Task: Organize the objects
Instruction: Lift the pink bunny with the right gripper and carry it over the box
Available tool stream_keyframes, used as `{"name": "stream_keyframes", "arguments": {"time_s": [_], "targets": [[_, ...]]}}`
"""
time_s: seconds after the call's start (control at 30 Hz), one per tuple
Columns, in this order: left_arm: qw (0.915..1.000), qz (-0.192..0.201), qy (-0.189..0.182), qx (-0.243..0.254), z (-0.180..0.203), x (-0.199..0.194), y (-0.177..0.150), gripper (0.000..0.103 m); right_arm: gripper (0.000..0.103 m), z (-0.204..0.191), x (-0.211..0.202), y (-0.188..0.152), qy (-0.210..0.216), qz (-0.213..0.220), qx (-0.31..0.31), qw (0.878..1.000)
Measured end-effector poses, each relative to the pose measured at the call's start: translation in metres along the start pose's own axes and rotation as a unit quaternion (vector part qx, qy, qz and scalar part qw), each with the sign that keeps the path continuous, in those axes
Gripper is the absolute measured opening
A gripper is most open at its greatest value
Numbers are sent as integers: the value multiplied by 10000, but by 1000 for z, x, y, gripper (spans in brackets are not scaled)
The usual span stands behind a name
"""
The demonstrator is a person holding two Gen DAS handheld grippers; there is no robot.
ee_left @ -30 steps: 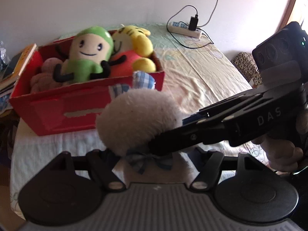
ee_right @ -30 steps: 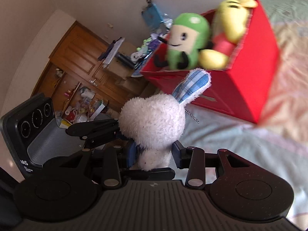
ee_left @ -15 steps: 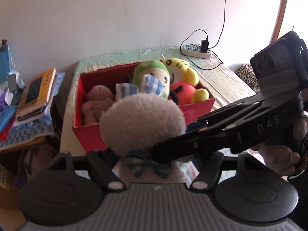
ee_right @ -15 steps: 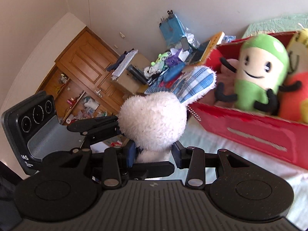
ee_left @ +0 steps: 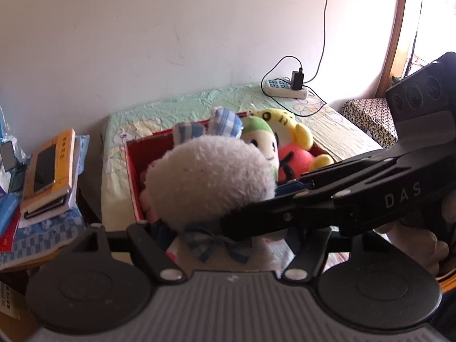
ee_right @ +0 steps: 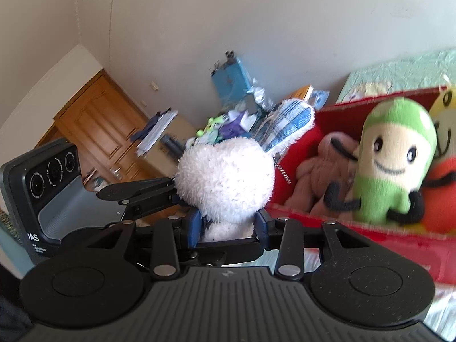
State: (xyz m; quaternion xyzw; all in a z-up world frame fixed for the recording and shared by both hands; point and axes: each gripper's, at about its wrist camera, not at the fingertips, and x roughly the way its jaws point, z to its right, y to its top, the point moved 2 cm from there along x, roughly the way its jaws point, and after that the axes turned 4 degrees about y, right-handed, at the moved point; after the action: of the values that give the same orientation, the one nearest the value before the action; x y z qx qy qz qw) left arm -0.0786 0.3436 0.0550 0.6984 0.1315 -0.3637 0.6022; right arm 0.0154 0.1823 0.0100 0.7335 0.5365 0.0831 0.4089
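A white plush bunny [ee_left: 211, 182] with blue checked ears and a blue bow hangs in the air in front of the red box [ee_left: 132, 165]. My left gripper [ee_left: 225, 245] is shut on its body below the bow. My right gripper [ee_right: 230, 228] is shut on the bunny [ee_right: 225, 179] low on the body, blue pads pressing both sides. It reaches in from the right in the left wrist view. The red box [ee_right: 356, 233] holds a green plush [ee_right: 393, 165], a yellow and red plush [ee_left: 290, 142] and a pink plush [ee_right: 316, 176].
The box sits on a bed with a pale green sheet [ee_left: 142, 119]. A stack of books with a phone on top [ee_left: 48, 171] lies left of the bed. A power strip [ee_left: 285, 88] with cables lies at the far end. A wooden door [ee_right: 97, 125] and a cluttered shelf [ee_right: 233, 85] stand beyond.
Both grippers have carried the bunny up and across toward the red box. The box's open top and the toys inside now show behind the bunny. Both grips are unchanged.
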Motion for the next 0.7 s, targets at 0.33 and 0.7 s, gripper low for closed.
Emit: {"name": "stream_keyframes", "arguments": {"time_s": [0.33, 0.7], "targets": [[9995, -17, 76, -299, -14, 35, 27, 72, 42, 33, 6, 24, -107, 35, 10, 9999], [9977, -469, 218, -445, -25, 92, 30, 72, 41, 58, 21, 29, -381, -219, 86, 9990]]}}
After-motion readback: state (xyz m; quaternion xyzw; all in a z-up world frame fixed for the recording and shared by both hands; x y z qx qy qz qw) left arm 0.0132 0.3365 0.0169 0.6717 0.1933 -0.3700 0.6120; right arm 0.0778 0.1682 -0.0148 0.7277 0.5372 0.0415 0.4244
